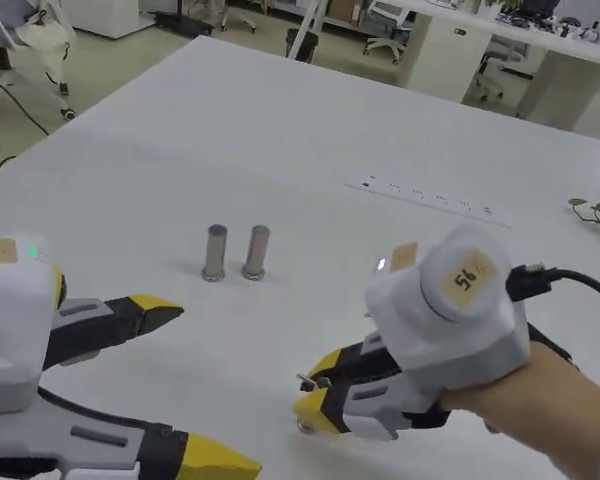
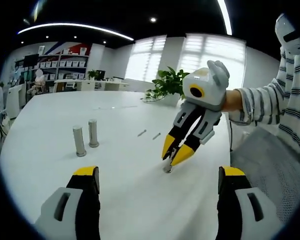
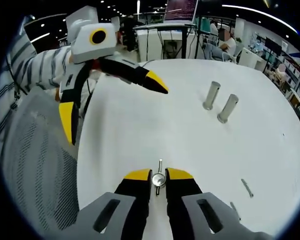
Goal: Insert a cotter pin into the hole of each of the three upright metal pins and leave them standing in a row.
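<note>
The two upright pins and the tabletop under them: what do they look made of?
Upright pins: likely steel or similar metal, brushed grey with a soft sheen. The third pin, held in the right gripper, shines the same grey. Tabletop: smooth matte white, probably laminate; no grain shows, so the core is unclear.

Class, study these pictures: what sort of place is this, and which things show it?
Probably an open-plan office or lab: a large white worktable, wheeled office chairs beside white desks beyond it, and a leafy green plant by windows.
</note>
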